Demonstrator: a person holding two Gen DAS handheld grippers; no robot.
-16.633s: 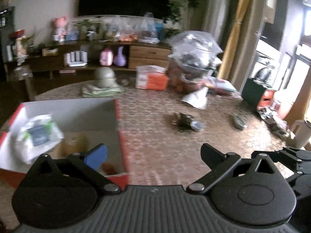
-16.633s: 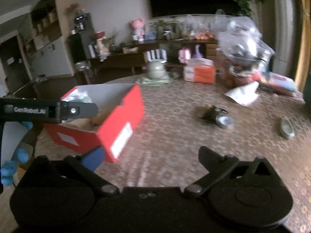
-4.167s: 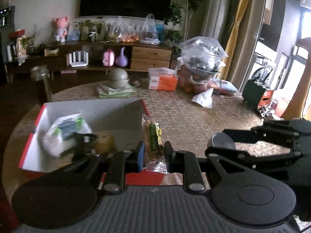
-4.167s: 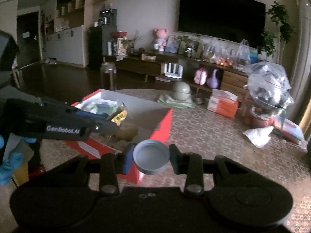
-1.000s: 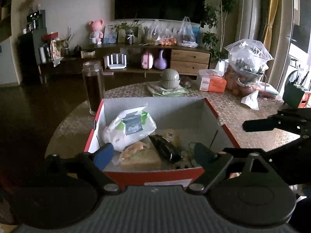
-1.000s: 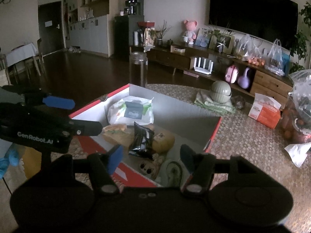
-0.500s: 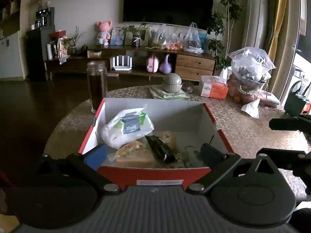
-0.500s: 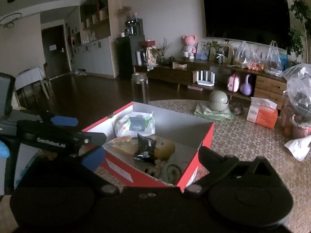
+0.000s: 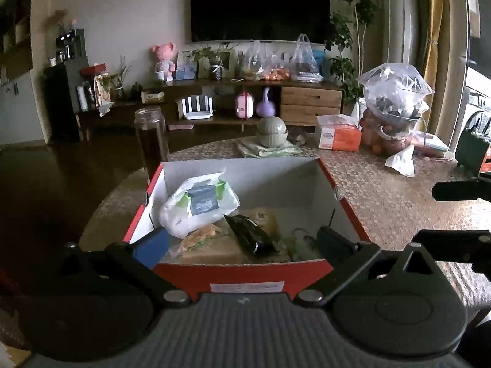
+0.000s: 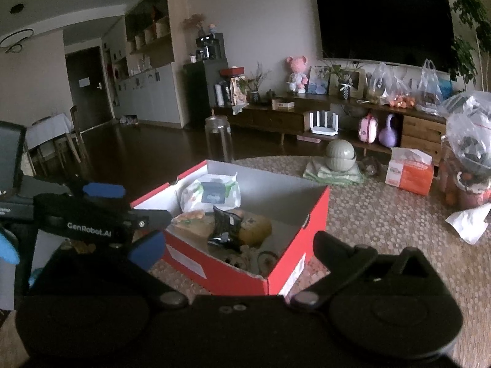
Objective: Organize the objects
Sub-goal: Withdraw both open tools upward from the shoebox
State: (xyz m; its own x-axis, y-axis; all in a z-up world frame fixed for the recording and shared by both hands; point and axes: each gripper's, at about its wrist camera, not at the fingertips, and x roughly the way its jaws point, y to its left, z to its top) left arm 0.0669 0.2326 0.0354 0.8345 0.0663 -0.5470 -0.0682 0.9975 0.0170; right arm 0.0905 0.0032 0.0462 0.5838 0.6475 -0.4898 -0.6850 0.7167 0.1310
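A red cardboard box (image 9: 242, 276) stands on the round table, seen also in the right wrist view (image 10: 310, 214). It holds a white wet-wipes pack (image 9: 199, 205), a sandwich (image 9: 199, 234), a dark snack packet (image 9: 248, 236), a yellowish bag (image 10: 254, 227) and several small items. My left gripper (image 9: 242, 242) is open and empty, held above the box's near wall. My right gripper (image 10: 236, 247) is open and empty, to the right of the box. The left gripper also shows in the right wrist view (image 10: 116, 202), at the box's left end.
A glass jar (image 9: 152, 136) stands behind the box. Green bowls on a cloth (image 9: 271, 132), an orange tissue box (image 9: 337, 136), a clear bag of food (image 9: 396, 104) and a white paper scrap (image 9: 402, 161) sit at the table's far side. A TV cabinet (image 9: 233, 104) lies beyond.
Both grippers, open and empty, have drawn back and risen a little from the box. The box contents have not moved.
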